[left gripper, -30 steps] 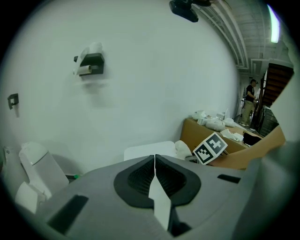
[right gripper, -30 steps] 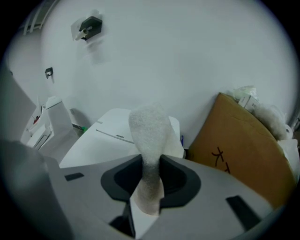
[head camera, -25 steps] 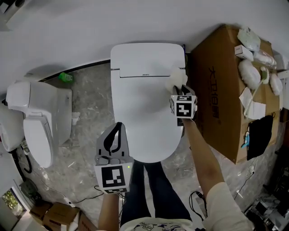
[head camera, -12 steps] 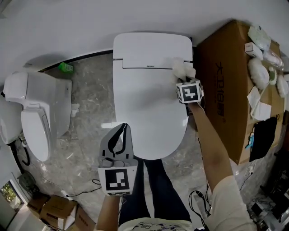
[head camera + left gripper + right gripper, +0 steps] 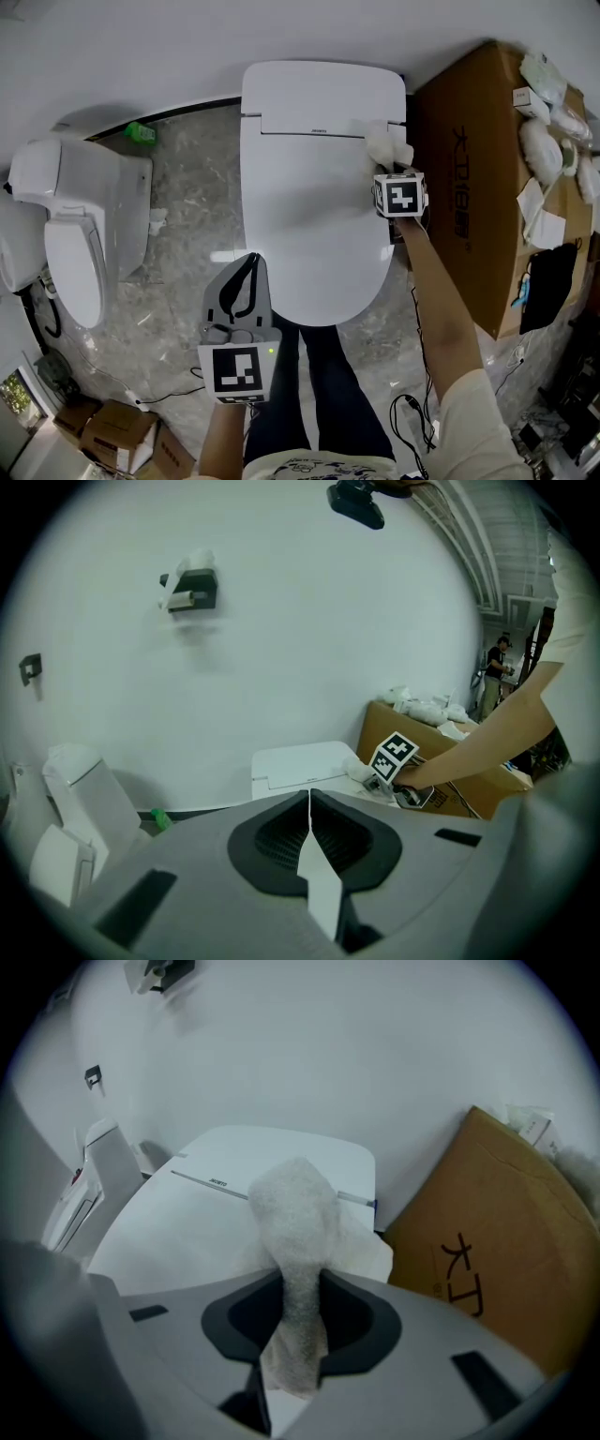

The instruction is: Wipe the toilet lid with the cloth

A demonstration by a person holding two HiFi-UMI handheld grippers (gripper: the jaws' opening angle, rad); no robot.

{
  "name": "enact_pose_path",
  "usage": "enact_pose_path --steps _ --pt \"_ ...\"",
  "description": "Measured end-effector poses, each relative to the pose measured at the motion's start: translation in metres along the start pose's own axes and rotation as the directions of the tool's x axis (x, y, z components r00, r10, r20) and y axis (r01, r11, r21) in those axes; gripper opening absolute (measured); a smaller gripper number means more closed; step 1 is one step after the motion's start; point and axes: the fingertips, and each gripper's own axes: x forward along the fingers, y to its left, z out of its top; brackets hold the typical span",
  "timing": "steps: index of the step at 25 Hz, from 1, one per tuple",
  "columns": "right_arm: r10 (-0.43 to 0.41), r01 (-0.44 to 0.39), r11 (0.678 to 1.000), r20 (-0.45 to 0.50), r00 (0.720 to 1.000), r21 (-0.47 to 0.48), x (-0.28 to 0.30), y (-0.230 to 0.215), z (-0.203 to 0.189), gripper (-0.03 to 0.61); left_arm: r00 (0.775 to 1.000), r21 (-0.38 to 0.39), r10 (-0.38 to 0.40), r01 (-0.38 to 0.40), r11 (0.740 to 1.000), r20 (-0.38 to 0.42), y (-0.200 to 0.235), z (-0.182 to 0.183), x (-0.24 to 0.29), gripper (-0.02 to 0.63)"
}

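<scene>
A white toilet with its lid down fills the middle of the head view; the lid also shows in the right gripper view. My right gripper is shut on a white cloth, which rests on the lid's far right corner near the hinge. The cloth bulges out ahead of the jaws. My left gripper hovers at the lid's near left edge, shut, with nothing in it; in its own view the left gripper has its jaws closed together.
A large brown cardboard box stands tight against the toilet's right side, with white items on top. A second white toilet sits to the left on the marble floor. A green object lies by the wall. Small boxes sit near left.
My right gripper with the cloth has slid farther back and to the right along the lid. The left gripper has stayed about where it was.
</scene>
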Motion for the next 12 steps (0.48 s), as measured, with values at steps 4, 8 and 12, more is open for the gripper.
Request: enact_pose_path --steps 4,8,12 --pt "-0.007 0.007 1.0 0.01 1.0 0.023 -0.013 0.008 -0.025 0.095 1.0 -0.011 0.021 -0.021 1.0 0.008 0.013 -0.003 -0.011 0.012" --pt "-0.016 0.015 0.999 0.001 1.0 0.044 -0.027 0.019 -0.054 0.095 0.999 -0.007 0.026 -0.026 1.0 0.02 0.02 -0.003 -0.022 0.012" --pt "-0.007 0.008 0.999 -0.023 1.0 0.045 -0.04 0.032 -0.082 0.095 0.999 0.004 0.023 -0.023 1.0 0.033 0.021 -0.004 -0.029 0.012"
